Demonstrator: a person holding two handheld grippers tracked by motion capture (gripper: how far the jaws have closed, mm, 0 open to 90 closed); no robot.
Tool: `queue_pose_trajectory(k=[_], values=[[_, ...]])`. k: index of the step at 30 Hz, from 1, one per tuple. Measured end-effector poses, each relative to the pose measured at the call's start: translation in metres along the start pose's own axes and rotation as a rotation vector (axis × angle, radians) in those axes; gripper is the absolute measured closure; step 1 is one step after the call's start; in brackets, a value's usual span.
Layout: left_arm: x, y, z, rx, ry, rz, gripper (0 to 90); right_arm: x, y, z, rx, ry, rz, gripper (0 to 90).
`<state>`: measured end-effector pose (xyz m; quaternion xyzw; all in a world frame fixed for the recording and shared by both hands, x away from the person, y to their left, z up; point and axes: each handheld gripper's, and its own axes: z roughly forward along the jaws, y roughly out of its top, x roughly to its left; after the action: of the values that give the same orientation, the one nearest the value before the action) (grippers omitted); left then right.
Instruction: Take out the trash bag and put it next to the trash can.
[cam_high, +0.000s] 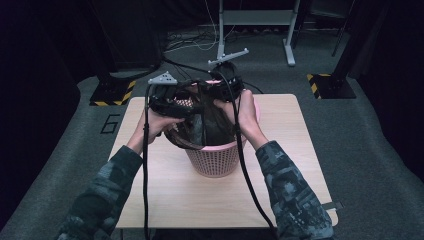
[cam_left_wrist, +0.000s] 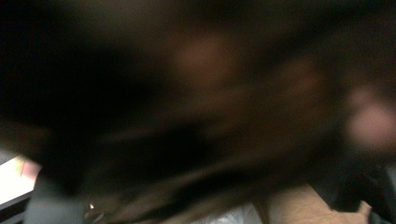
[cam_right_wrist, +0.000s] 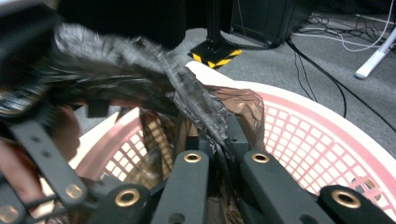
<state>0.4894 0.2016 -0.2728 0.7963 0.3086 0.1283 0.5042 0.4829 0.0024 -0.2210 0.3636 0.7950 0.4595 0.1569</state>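
Bag (cam_right_wrist: 196, 100) — apparently pinched — over basket (cam_right_wrist: 317, 140)

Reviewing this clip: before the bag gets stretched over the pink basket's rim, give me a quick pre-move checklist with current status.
1. Right gripper clamped on the dark plastic bag: ok, jaws shut on the film.
2. Left gripper gripping the bag: cannot tell; its own view is blurred, dark film covering the lens.
3. Pink basket upright on the table: ok.
4. Bag seated over the basket rim: not ok; the film is bunched above and inside it.
5. Cables clear of the basket: cannot tell; they run close beside it.
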Motion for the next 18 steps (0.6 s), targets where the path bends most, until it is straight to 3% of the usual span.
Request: queue_pose_trajectory(k=[3,4,6,10,13,14,17,18], values=[[0.003,0.003,0.007,0.027,0.073,-0.019,16.5,0.007,0.004,-0.002,-0.007,0.015,-0.016,90.0],[0.003,0.004,0.008,0.027,0.085,-0.013,21.6,0.01,0.005,-0.003,-0.013,0.019,-0.019,90.0],[0.003,0.007,0.01,0.037,0.083,-0.022,27.5,0.013,0.007,-0.004,-0.011,0.029,-0.025,90.0],[-0.001,0.01,0.015,0.053,0.06,0.033,61.7,0.015,0.008,-0.007,-0.027,0.066,-0.013,90.0],[-0.004,0.012,0.016,0.051,0.044,0.089,83.0,0.011,0.007,-0.01,-0.031,0.087,-0.001,90.0],[-0.005,0.013,0.016,0.038,0.042,0.091,87.9,0.009,0.006,-0.012,-0.031,0.1,0.003,90.0],[-0.004,0.017,0.011,0.014,0.034,0.105,90.0,0.002,0.005,-0.018,-0.028,0.109,-0.018,90.0],[-0.003,0.018,0.008,0.003,0.02,0.11,90.0,-0.001,0.003,-0.02,-0.035,0.105,-0.026,82.2]])
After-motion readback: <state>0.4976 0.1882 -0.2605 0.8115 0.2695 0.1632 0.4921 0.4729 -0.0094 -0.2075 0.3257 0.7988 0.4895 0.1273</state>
